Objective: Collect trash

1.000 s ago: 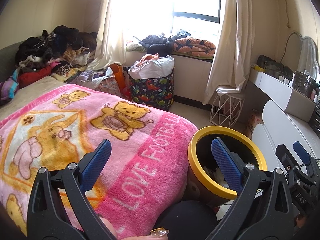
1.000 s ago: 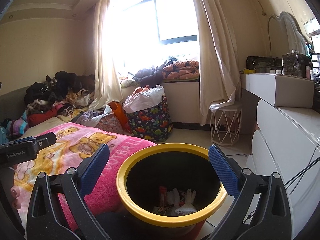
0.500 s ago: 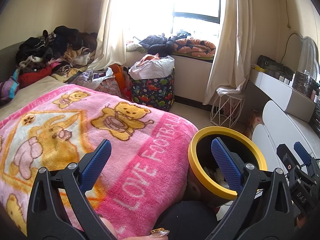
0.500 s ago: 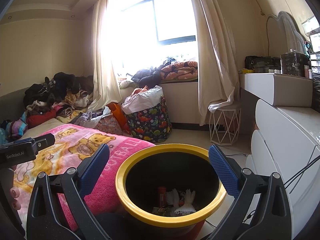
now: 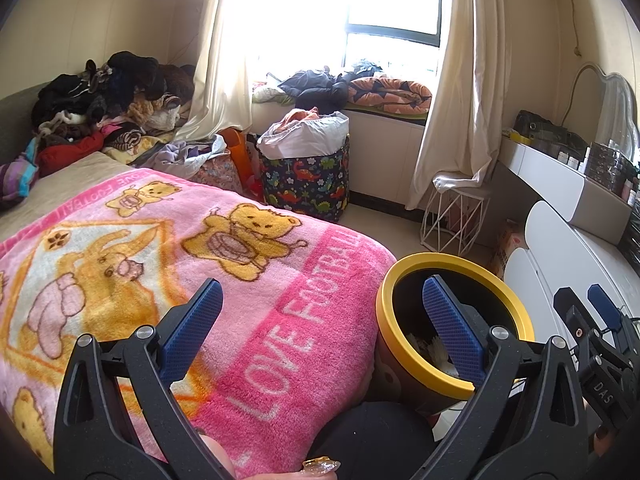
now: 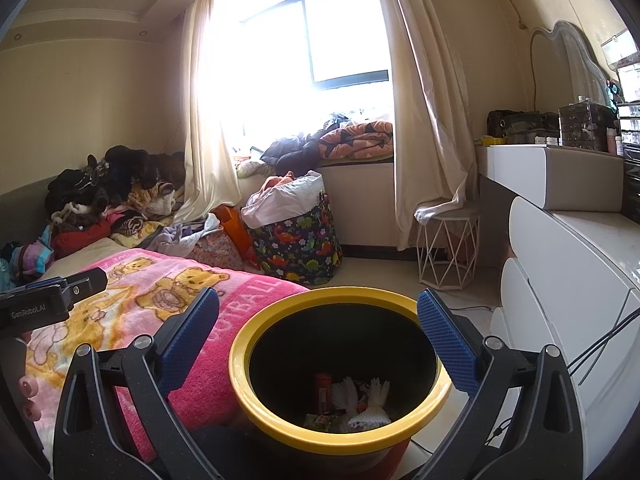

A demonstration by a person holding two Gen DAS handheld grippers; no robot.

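Note:
A round bin with a yellow rim (image 6: 256, 396) (image 5: 384, 344) stands on the floor beside the bed. Inside lie white crumpled tissue (image 6: 370, 402), a red tube (image 6: 322, 390) and small wrappers. My right gripper (image 6: 318, 320) hangs open just above the bin's mouth, nothing between its blue pads. Over the pink teddy-bear blanket (image 5: 200, 264) my left gripper (image 5: 322, 308) is open and empty too, its right finger in front of the bin's opening. The right gripper's body (image 5: 592, 332) shows at the far right of the left wrist view.
A dinosaur-print laundry basket (image 5: 306, 178) full of clothes stands by the window. A clothes pile (image 5: 108, 100) covers the head of the bed. A white wire stool (image 5: 454, 216) and white dresser (image 6: 560, 300) line the right side. A hand shows under the left gripper.
Nearly nothing differs; the right gripper's view has shifted very slightly, and both grippers stay open over the same spots.

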